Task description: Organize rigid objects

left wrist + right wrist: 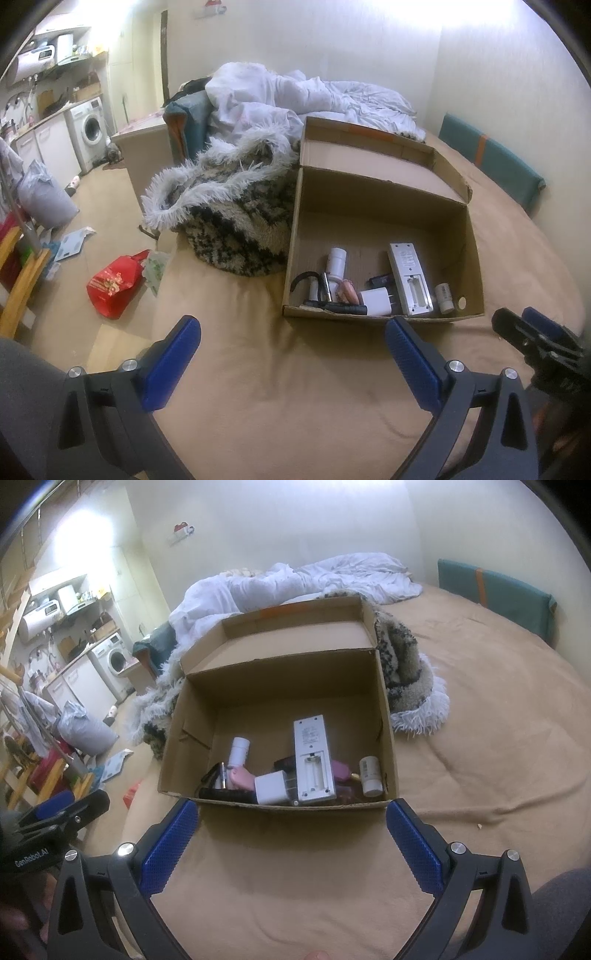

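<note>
one open cardboard box [280,686] sits on the tan bed [480,738], with a fluffy blanket [229,206] beside it. inside lie one white remote [314,760], one charger [271,788], two small bottles. both the left gripper [291,354] and right gripper [291,834] are wide apart, holding nothing.

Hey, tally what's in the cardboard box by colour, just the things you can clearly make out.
White: 4 (remote, charger plug, tall bottle, small bottle)
Black: 1 (flashlight)
Pink: 1 (pink item)
Total: 6; others are too hidden to count.
</note>
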